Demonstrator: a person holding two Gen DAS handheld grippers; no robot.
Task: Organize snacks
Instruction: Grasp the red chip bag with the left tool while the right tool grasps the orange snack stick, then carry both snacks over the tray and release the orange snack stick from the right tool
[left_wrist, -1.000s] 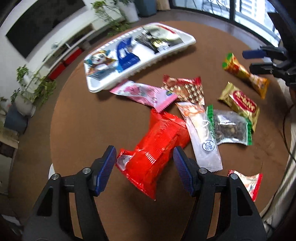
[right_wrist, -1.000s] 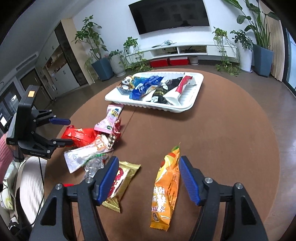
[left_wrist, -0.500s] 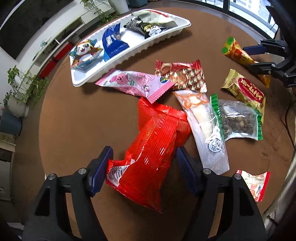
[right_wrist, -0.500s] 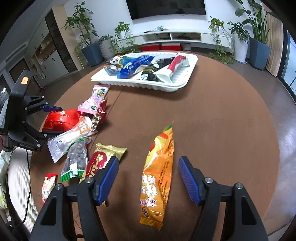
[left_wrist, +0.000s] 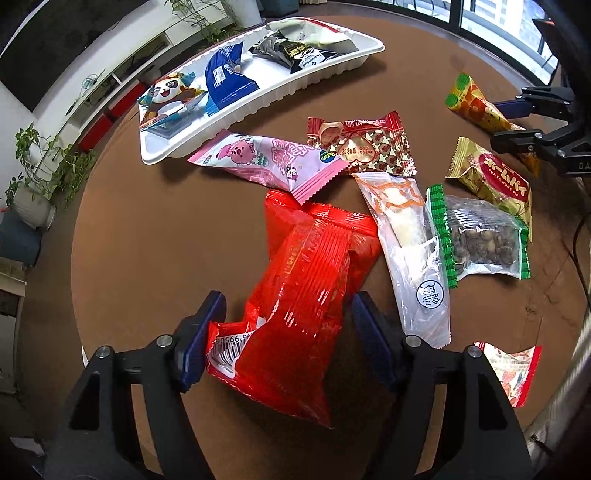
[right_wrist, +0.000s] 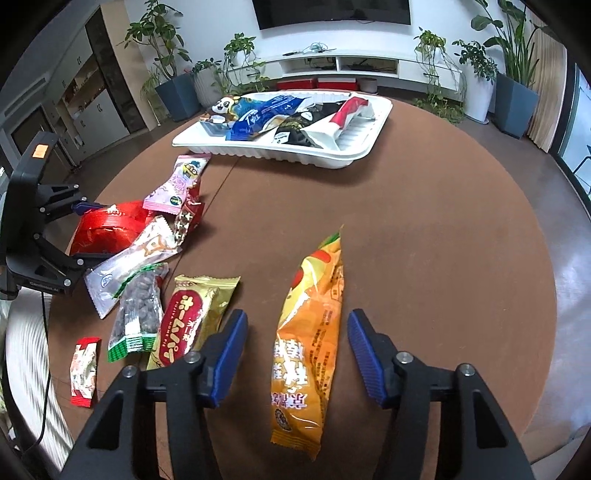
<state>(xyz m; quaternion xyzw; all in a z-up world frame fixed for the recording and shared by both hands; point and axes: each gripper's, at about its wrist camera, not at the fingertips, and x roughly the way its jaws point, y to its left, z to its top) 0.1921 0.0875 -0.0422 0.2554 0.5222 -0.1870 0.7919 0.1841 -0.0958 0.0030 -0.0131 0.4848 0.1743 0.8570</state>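
**Both claws straddling snack packets on the round table**

The left claw (left_wrist: 286, 332) is standing spread wide, released, with its two blue pads on either side of the near end of the red bag (left_wrist: 295, 295). The bag is lying between the fingers, and its barcode corner is sitting just beside the left pad; whether that pad is touching the wrapper cannot be told. Ahead of this claw the pink packet (left_wrist: 273, 162) is lying across the far end of the red bag. To the claw's right the long clear packet (left_wrist: 410, 243) is resting beside the bag, with the green-edged bag of nuts (left_wrist: 480, 236) next to it.

The right claw (right_wrist: 297, 349) is also standing released, fingers apart, straddling the orange packet (right_wrist: 310, 332), which is lying lengthwise between the pads without touching either. Just left of its left finger the gold packet (right_wrist: 192, 317) is lying flat on the brown table (right_wrist: 424, 229).

Far ahead of both claws the white tray (right_wrist: 354, 147) is sitting near the table's far edge, already holding several wrapped snacks.
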